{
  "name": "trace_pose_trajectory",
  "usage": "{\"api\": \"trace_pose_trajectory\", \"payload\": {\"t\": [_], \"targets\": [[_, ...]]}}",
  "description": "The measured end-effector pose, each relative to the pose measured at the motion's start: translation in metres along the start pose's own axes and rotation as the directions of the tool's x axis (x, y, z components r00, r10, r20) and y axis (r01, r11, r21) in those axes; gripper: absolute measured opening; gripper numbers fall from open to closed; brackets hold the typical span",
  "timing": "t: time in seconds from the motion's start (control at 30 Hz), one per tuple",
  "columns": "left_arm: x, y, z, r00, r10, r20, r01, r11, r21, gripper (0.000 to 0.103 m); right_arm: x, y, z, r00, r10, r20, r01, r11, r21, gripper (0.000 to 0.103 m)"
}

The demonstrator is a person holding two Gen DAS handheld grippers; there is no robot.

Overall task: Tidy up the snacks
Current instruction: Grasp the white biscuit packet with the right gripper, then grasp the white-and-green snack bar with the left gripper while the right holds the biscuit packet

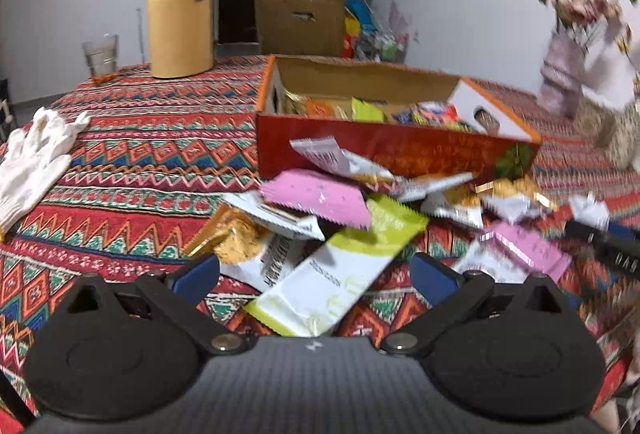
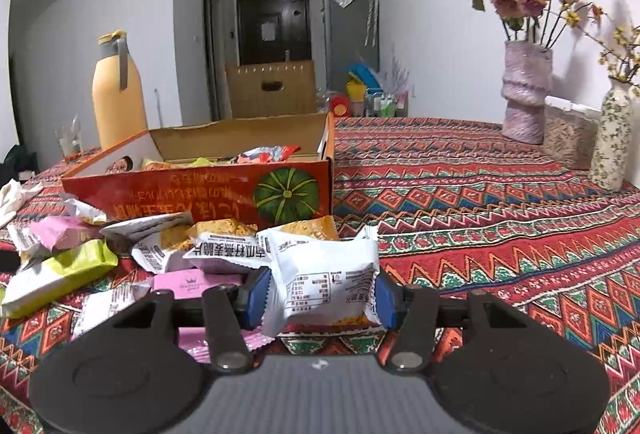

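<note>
Two hand-held grippers | right (image 2: 320,300) pinching crinkly white packet (image 2: 324,274) | left (image 1: 316,274) spread wide, empty

We see white walls (image 2: 432,34) around us and a dark door (image 2: 274,28) at the far end, with a grey cabinet (image 2: 352,30) to its right. A big cardboard box (image 2: 272,88) stands before the door. A patterned red tablecloth (image 2: 500,202) covers the table; a yellow flask (image 2: 118,90) and vases of dried roses (image 2: 526,90) stand on it.
</note>
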State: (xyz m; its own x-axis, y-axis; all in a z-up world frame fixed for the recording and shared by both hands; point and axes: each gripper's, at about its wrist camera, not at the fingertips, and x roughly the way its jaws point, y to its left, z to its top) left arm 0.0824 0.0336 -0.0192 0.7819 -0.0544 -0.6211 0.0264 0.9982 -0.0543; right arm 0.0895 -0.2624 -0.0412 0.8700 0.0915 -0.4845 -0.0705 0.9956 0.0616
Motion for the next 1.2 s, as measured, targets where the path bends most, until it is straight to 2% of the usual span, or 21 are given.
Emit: {"api": "trace_pose_trajectory", "payload": {"t": [0.17,0.27,0.4,0.57,0.67,0.73,0.8,0.93,1.07,1.17,1.2], "targets": [[0.014,-0.006,-0.003,0.999,-0.035,-0.017,0.035,0.999,0.036,0.102,-0.009,0.002,-0.003,1.0,0.009,0.009,-0.009,1.0,0.014,0.053],[0.025,-0.01,-0.003,0.998,-0.051,-0.043,0.054,0.997,0.052,0.085,-0.015,0.004,-0.005,1.0,0.014,0.015,-0.014,1.0,0.015,0.053],[0.035,-0.016,-0.005,0.994,-0.081,-0.079,0.085,0.995,0.058,0.056,-0.02,0.004,-0.006,1.0,0.02,0.02,-0.02,1.0,0.019,0.053],[0.029,-0.024,-0.011,0.988,-0.12,-0.093,0.126,0.99,0.066,0.047,-0.024,0.004,-0.009,0.999,0.034,0.023,-0.035,0.999,0.024,0.053],[0.027,-0.031,-0.013,0.989,-0.113,-0.09,0.12,0.99,0.076,0.051,-0.025,0.004,-0.01,0.999,0.041,0.023,-0.041,0.999,0.027,0.053],[0.029,-0.033,-0.011,0.991,-0.098,-0.09,0.104,0.993,0.061,0.066,-0.026,0.004,-0.01,0.999,0.046,0.026,-0.046,0.999,0.027,0.053],[0.032,-0.036,-0.009,0.992,-0.086,-0.087,0.09,0.995,0.047,0.071,-0.028,0.004,-0.011,0.998,0.049,0.029,-0.05,0.998,0.028,0.053],[0.038,-0.042,-0.004,0.993,-0.066,-0.094,0.07,0.997,0.044,0.078,-0.033,0.002,-0.012,0.998,0.05,0.034,-0.051,0.998,0.035,0.053],[0.044,-0.044,-0.003,0.994,-0.043,-0.103,0.048,0.998,0.049,0.079,-0.037,0.003,-0.014,0.998,0.06,0.037,-0.061,0.997,0.04,0.054],[0.045,-0.044,-0.004,0.993,-0.039,-0.11,0.045,0.998,0.05,0.086,-0.039,0.005,-0.015,0.997,0.07,0.041,-0.072,0.997,0.036,0.054],[0.046,-0.044,-0.004,0.992,-0.035,-0.118,0.041,0.998,0.048,0.096,-0.04,0.006,-0.015,0.996,0.073,0.042,-0.074,0.997,0.035,0.054]]}}
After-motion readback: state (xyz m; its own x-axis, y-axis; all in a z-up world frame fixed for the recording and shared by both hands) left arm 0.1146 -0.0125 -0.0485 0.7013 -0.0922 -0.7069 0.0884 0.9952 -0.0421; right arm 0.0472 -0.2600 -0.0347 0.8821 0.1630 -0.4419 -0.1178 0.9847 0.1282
